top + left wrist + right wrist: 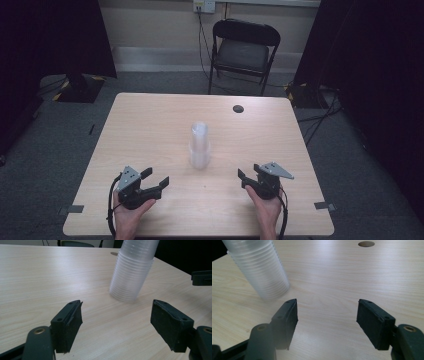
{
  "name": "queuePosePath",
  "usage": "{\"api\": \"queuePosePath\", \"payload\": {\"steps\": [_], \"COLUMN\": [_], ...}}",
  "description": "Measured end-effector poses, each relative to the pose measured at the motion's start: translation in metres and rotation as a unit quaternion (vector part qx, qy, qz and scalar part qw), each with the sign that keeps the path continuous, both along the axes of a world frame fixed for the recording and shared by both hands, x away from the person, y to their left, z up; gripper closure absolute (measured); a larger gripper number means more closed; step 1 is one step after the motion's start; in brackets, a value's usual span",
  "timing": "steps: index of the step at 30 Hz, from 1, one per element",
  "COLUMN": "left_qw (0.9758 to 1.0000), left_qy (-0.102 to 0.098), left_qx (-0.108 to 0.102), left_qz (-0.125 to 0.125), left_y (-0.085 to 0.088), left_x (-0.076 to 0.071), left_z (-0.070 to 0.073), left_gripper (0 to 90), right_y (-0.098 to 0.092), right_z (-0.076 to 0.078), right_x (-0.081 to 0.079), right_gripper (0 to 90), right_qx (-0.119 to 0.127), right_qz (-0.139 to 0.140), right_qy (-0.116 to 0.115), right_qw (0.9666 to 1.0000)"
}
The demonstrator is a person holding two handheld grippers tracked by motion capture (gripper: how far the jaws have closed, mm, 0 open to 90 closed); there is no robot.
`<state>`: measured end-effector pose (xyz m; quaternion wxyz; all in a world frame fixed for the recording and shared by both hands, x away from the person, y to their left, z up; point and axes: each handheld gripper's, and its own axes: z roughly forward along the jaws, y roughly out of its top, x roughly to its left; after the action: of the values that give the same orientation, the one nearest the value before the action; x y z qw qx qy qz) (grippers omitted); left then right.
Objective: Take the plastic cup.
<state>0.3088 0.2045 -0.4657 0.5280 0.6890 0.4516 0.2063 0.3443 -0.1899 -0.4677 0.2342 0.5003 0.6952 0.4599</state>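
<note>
while both tools rest near the table's (150, 115) front edge, the cup stack (199, 146) stands upright mid-table, at 1 o'clock from the left gripper (156, 181) and 11 o'clock from the right gripper (248, 178), about equally near. both jaws spread, empty. the gripper views show nested rims; the high view shows both hands.

Left hand (131, 212) holds left gripper (155, 178), jaws spread wide, empty; right hand (266, 206) holds right gripper (248, 176), jaws likewise apart, empty
</note>
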Motion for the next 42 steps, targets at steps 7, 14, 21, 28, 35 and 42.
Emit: {"api": "queuePosePath", "payload": {"steps": [7, 14, 21, 28, 35, 42], "left_qw": [1.0, 0.9999, 0.9994, 0.999, 0.9986, 0.9976], "left_qy": [0.0, -0.011, -0.022, -0.029, -0.03, -0.04], "left_qx": [0.006, 0.006, 0.017, 0.014, 0.006, 0.019], "left_qz": [0.0, -0.006, -0.021, -0.031, -0.043, -0.052], "left_y": [-0.001, -0.006, -0.019, -0.026, -0.031, -0.043], "left_x": [0.006, 0.013, 0.019, 0.023, 0.031, 0.039], "left_z": [0.001, 0.015, 0.026, 0.03, 0.037, 0.047], "left_gripper": [25.2, 24.7, 22.8, 18.3, 17.0, 17.0], "right_y": [0.006, 0.009, 0.01, 0.015, 0.018, 0.019], "right_z": [0.003, 0.007, 0.006, 0.004, 0.007, 0.011], "right_x": [0.0, 0.0, -0.004, -0.01, -0.016, -0.021], "right_gripper": [35.5, 36.3, 36.6, 36.0, 35.5, 35.5], "right_qx": [0.011, 0.007, 0.028, 0.035, 0.036, 0.039], "right_qz": [0.013, 0.025, 0.031, 0.039, 0.042, 0.05], "right_qy": [-0.002, -0.002, -0.005, -0.004, -0.011, -0.017], "right_qw": [0.9999, 0.9997, 0.9991, 0.9986, 0.9984, 0.9978]}}
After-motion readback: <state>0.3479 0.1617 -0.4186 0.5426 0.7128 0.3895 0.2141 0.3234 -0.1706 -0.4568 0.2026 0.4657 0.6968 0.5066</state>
